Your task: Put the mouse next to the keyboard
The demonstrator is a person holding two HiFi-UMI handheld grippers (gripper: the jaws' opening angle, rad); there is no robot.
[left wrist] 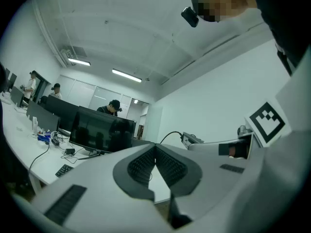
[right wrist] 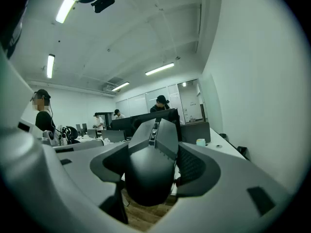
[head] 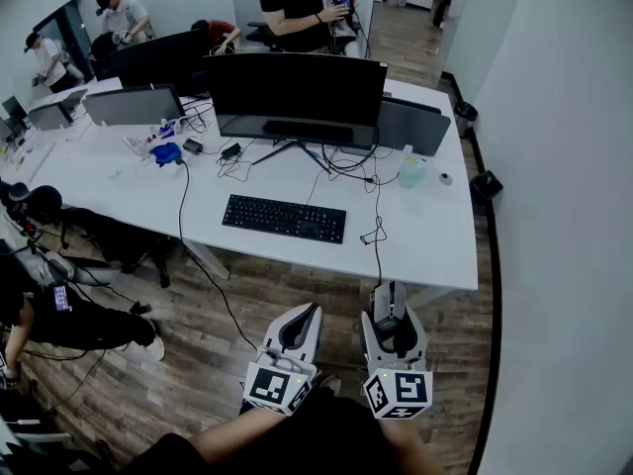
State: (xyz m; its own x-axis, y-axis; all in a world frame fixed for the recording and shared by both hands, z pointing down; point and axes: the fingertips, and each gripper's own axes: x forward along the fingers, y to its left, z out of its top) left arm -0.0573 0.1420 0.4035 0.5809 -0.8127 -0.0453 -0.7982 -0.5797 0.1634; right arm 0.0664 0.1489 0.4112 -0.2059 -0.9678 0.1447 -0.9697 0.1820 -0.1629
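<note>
A black mouse (right wrist: 149, 171) sits between the jaws of my right gripper (right wrist: 155, 147), which is shut on it and held over the wooden floor in front of the desk. In the head view the mouse (head: 388, 328) shows inside the right gripper (head: 390, 317), and its cable (head: 377, 250) runs up onto the white desk (head: 435, 250). The black keyboard (head: 284, 218) lies on the desk ahead, left of the cable. My left gripper (head: 303, 325) hangs beside the right one. Its jaws meet at the tips (left wrist: 155, 148) with nothing between them.
A wide black monitor (head: 297, 92) stands behind the keyboard, with loose cables (head: 346, 161) under it. A pale green cup (head: 410, 171) and a small round item (head: 446, 178) sit at the desk's right end. People work at the far desks, and another is at the left edge (head: 30, 305).
</note>
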